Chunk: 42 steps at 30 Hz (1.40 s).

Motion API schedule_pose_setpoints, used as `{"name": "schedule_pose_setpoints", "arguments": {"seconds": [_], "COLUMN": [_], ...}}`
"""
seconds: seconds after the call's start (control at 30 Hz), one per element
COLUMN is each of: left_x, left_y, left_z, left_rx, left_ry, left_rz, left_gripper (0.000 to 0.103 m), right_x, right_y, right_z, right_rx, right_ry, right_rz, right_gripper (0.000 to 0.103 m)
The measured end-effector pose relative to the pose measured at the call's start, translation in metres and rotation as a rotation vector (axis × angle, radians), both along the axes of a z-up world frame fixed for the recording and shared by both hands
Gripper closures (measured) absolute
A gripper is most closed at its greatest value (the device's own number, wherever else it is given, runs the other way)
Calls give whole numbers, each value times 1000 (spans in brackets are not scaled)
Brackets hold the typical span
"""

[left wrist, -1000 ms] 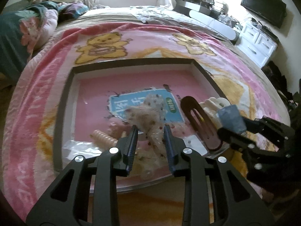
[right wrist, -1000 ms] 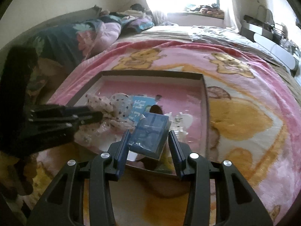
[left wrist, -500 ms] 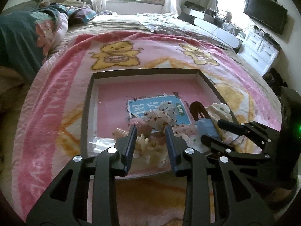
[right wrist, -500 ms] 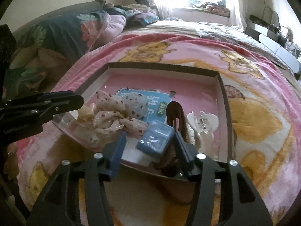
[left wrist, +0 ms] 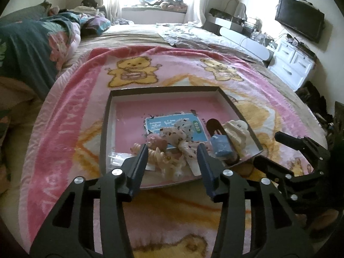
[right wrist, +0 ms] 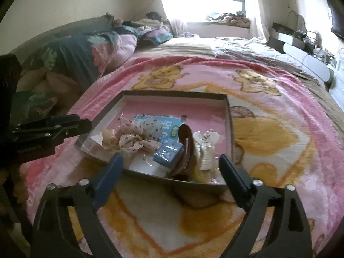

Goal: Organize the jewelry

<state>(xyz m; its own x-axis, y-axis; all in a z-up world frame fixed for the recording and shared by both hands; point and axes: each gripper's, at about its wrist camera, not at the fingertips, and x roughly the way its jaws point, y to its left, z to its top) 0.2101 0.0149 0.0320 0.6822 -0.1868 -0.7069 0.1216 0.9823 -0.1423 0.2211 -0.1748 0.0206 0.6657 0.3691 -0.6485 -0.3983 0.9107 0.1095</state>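
Observation:
A shallow dark-rimmed box (left wrist: 163, 90) with a pink floor lies on the bed; it also shows in the right wrist view (right wrist: 172, 95). In its near part lie a dotted fabric scrunchie (left wrist: 174, 134) (right wrist: 137, 133), a small blue box (left wrist: 220, 146) (right wrist: 168, 152), a brown hair clip (left wrist: 215, 126) (right wrist: 187, 146), a white claw clip (left wrist: 235, 131) (right wrist: 205, 148) and a coiled hair tie (left wrist: 157, 154). My left gripper (left wrist: 172, 157) is open and empty just before the box's near edge. My right gripper (right wrist: 169, 167) is open wide and empty, just short of the box.
The box rests on a pink bear-print blanket (left wrist: 133, 73). A folded quilt (left wrist: 32, 51) lies at the left. White drawers (left wrist: 294, 64) and a wall TV (left wrist: 301, 23) are at the right.
My right gripper let go of the blue box, which now lies in the dark-rimmed box, and opened wide. My left gripper released the scrunchie and opened. Both drew back.

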Motion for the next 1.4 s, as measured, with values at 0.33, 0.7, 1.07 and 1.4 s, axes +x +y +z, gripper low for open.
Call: {"name": "schedule_pose_setpoints", "arguments": {"seconds": [0.33, 0.7, 1.07, 1.4], "left_x": [-36, -85, -134, -157], "left_y": [0, 2, 1, 0], "left_z": [27, 46, 34, 15], "left_rx": [3, 26, 30, 28], "left_ry": [-64, -110, -100, -85], "left_rz": [26, 78, 94, 101], "left_gripper": [19, 9, 9, 9], "right_x": [-34, -80, -125, -145], "right_y": [-20, -28, -31, -30], "right_z": [30, 51, 53, 41], "right_rx": [29, 23, 9, 27], "right_ry": [-61, -103, -123, -104], "right_rz": [-45, -51, -33, -26], "right_gripper": [4, 4, 4, 4]}}
